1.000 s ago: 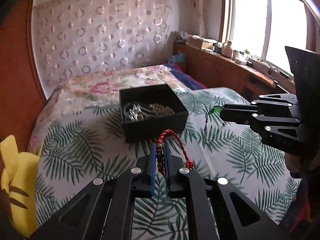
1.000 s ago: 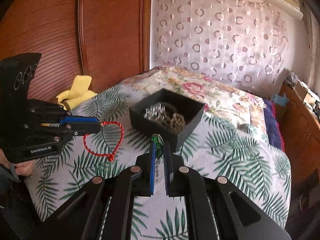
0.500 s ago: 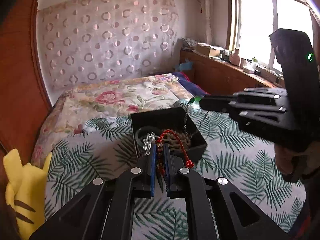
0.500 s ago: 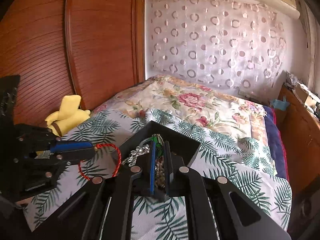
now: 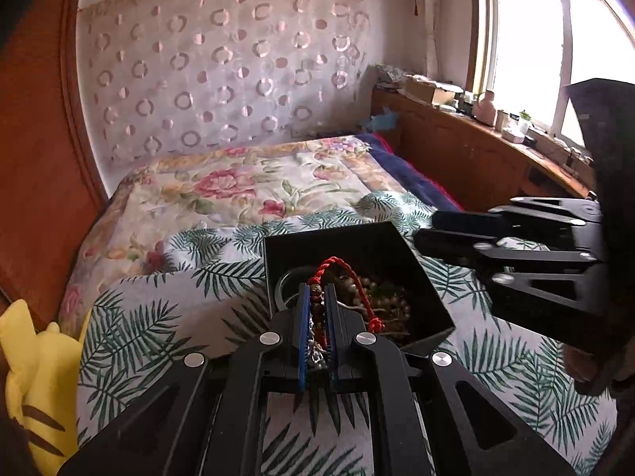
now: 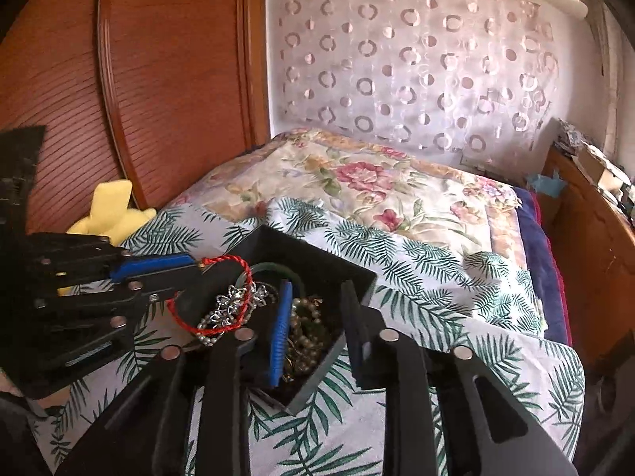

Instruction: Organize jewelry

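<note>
Bedroom, bed (image 5: 166, 357) covered by a palm-leaf sheet, a floral quilt (image 5: 246, 186) lying beyond it.

Item 1, nearest: left gripper (image 5: 316, 301), fingers drawn nearly together, pinching a red cord bracelet (image 5: 337, 277). Small beads on the cord sit between the blue pads. The cord loops up and forward from the tips and hangs over the near edge of the box; a knot dangles at its right. In the right wrist view the same gripper (image 6: 194, 267) enters from the left, with the cord (image 6: 222, 297) drooping in a loop over the box's left side.

Item 2: right gripper (image 6: 313, 305), fingers spread wide with nothing between them, poised above the box, tips just over the contents. From the left wrist view it (image 5: 428, 230) reaches in from the right, level with the far right corner of the box.

Item 3: black box (image 6: 357, 277), open-topped, resting on the sheet. Contents: silver flower-shaped piece (image 6: 234, 305) at left, pearl and bead strands (image 6: 305, 337) heaped at centre, a dark ring-shaped bangle (image 6: 278, 267) toward the back.

Item 4: yellow plush toy (image 5: 35, 388), at the left edge of the bed against the wooden headboard (image 6: 158, 79).

Item 5, farthest: sheer curtain (image 5: 222, 63) with circle pattern on the back wall; window (image 5: 555, 47) at right above a cluttered wooden ledge (image 5: 456, 119).
</note>
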`<state>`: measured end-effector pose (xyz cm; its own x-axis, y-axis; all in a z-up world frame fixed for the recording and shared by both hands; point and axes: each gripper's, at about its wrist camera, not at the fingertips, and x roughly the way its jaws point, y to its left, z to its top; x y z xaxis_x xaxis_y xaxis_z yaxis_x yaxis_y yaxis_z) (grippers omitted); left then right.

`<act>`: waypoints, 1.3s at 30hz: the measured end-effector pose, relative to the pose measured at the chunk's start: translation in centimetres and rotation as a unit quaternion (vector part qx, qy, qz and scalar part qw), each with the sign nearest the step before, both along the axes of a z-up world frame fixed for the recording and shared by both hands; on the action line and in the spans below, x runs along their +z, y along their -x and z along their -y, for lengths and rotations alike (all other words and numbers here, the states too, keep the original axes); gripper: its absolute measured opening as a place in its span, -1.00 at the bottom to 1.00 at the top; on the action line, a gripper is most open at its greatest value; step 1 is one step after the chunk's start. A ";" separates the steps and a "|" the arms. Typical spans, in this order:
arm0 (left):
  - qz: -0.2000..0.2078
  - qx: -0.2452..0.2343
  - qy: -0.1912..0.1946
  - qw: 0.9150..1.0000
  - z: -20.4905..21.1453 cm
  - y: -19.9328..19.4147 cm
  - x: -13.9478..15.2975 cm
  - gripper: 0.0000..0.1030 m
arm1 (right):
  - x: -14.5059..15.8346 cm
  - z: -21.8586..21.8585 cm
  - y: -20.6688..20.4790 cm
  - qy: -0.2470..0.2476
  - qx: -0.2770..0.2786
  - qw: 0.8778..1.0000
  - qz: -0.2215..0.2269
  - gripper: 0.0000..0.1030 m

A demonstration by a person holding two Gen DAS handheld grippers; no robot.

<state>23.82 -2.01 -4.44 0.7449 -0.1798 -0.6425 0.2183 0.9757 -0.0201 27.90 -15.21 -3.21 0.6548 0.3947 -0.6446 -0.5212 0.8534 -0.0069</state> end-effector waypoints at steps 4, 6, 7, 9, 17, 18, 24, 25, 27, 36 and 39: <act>0.002 0.008 -0.004 1.000 0.2 -0.3 -0.1 -0.81 | 0.3 1.1 1.5 -0.006 -0.015 1.000 0.011 -0.43; 0.005 0.012 -0.007 1.000 0.3 0.0 -0.1 -0.52 | 0.5 1.7 2.1 -0.016 -0.022 1.000 0.013 -0.43; 0.008 0.015 -0.009 1.000 0.3 0.1 0.1 -0.41 | 0.6 2.1 2.6 -0.022 -0.024 0.999 0.015 -0.43; 0.015 0.019 -0.009 1.000 0.3 0.5 0.4 -0.15 | 0.8 2.6 3.4 -0.030 -0.027 0.999 0.019 -0.42; 0.051 0.051 -0.009 0.997 -0.9 4.3 1.3 0.80 | 1.6 4.2 7.2 -0.059 -0.034 0.997 0.041 -0.42; 0.060 0.056 -0.007 0.997 -1.0 5.3 1.4 0.85 | 1.8 4.3 7.8 -0.062 -0.035 0.996 0.045 -0.36; 0.077 0.059 -0.009 0.995 -1.3 9.0 1.4 0.85 | 2.3 5.0 11.3 -0.073 -0.059 0.993 0.074 0.40; 0.080 0.062 -0.009 0.995 -1.3 9.6 1.4 0.85 | 2.3 5.2 11.9 -0.076 -0.064 0.992 0.079 0.45; 0.083 0.065 -0.011 0.994 -1.2 10.5 1.5 0.85 | 2.2 5.6 13.1 -0.083 -0.074 0.990 0.084 0.69; 0.092 0.083 -0.006 0.992 -1.7 14.3 2.0 0.85 | 1.7 7.4 17.3 -0.090 -0.118 0.984 0.102 0.95; 0.093 0.086 -0.001 0.992 -1.9 15.3 2.0 0.85 | 1.6 7.8 17.9 -0.092 -0.133 0.982 0.102 0.95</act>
